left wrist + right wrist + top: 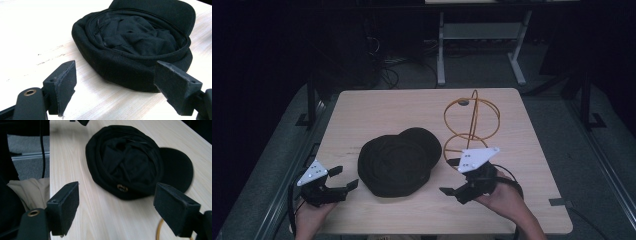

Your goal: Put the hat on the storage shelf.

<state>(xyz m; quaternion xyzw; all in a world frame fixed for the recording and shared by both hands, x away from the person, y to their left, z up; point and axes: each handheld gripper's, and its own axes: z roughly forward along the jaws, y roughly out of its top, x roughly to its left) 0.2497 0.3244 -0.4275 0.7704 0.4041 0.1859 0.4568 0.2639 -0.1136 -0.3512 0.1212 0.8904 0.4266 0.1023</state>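
**Hat lies upside down between two open grippers**

Hat [394,165] first: a black cap sits crown-down near the middle of the wooden table [377,107], its lining gaping upward and its flat brim [424,140] pointing away from the person, toward the far right. So its long axis runs from the near-left rim out to the brim, slantwise across the table.

From where I stand, the left gripper [343,177] rests low at the near-left corner, jaws spread wide with nothing between them. In the left gripper view the cap's rounded rim [117,72] lies straight ahead of those jaws, close, the band's near wall facing them.

The right gripper [451,176] hovers on the other side, just beside the cap's near-right edge, and its jaws also stand apart and empty. In the right gripper view the hat lies ahead and a little left of centre, a small brass eyelet [122,187] on the side wall turned toward the jaws and the brim off to the right.

Behind the right hand [507,200] stands a gold wire hat stand [471,125], two hoops on an upright stem, near the brim.

Both grippers look about equally near; I'd judge each faces an opposite side of the band, so a pinch from either side seems likeliest, then a lift toward the stand.
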